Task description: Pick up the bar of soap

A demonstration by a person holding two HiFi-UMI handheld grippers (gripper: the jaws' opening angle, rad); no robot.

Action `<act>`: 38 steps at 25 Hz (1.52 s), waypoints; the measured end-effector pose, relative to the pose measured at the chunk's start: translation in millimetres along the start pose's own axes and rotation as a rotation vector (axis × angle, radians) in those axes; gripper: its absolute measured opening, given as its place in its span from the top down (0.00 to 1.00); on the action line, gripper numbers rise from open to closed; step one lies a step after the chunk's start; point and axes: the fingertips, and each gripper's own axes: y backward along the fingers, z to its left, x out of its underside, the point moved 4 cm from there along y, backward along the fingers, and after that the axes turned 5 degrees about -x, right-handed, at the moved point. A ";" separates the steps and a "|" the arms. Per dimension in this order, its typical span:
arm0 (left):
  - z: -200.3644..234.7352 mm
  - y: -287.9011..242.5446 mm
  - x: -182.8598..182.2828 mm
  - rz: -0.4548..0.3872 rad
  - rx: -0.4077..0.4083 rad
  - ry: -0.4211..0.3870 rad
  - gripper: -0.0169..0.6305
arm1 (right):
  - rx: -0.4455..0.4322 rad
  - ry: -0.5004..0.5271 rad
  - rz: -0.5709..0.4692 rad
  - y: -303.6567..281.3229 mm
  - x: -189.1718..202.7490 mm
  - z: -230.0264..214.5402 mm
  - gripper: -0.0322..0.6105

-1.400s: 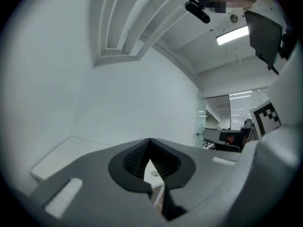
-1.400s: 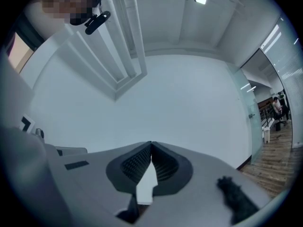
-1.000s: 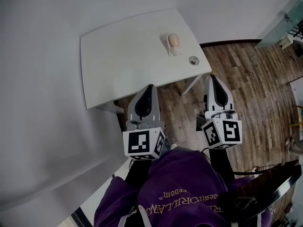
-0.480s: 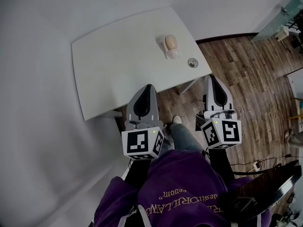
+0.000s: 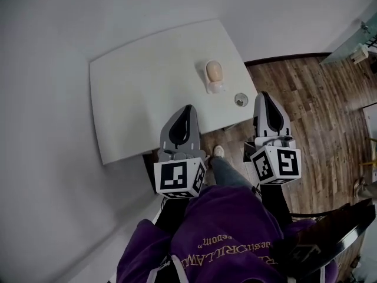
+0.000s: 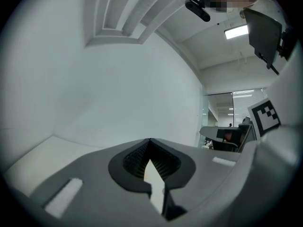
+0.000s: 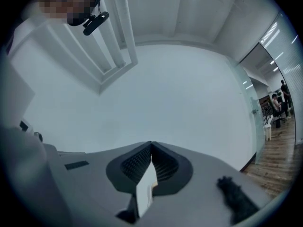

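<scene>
While left gripper (image 5: 187,107) and right gripper (image 5: 263,94) hover, jaws fully closed, empty.

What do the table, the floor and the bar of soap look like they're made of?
The table: smooth, matte white top with no grain showing, likely laminate or painted board. The floor: brown planks with visible grain and seams, so wood or wood-look laminate. The bar of soap: pale peach, rounded, with a dull waxy look that fits solid soap.
</scene>
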 end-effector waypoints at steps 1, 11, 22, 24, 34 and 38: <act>-1.5 -8.8 -0.3 0.001 -0.005 -0.002 0.96 | -0.009 -0.002 0.004 -8.1 0.3 -5.4 0.94; -26.4 -76.3 9.0 0.035 -0.047 0.013 0.96 | -0.070 -0.009 0.030 -58.0 0.4 -61.5 0.94; -38.6 -116.8 29.2 0.078 -0.091 0.031 0.96 | -0.081 -0.051 0.048 -74.8 12.2 -101.5 0.94; -35.1 -123.4 35.1 0.097 -0.113 0.063 0.96 | -0.075 -0.059 0.056 -77.3 15.0 -104.8 0.94; -28.0 -169.8 53.6 0.162 -0.064 0.108 0.88 | -0.020 -0.057 0.055 -104.2 7.7 -113.2 0.94; -22.5 -197.8 94.6 0.278 -0.089 0.129 0.72 | 0.005 -0.045 0.059 -113.7 6.7 -115.8 0.94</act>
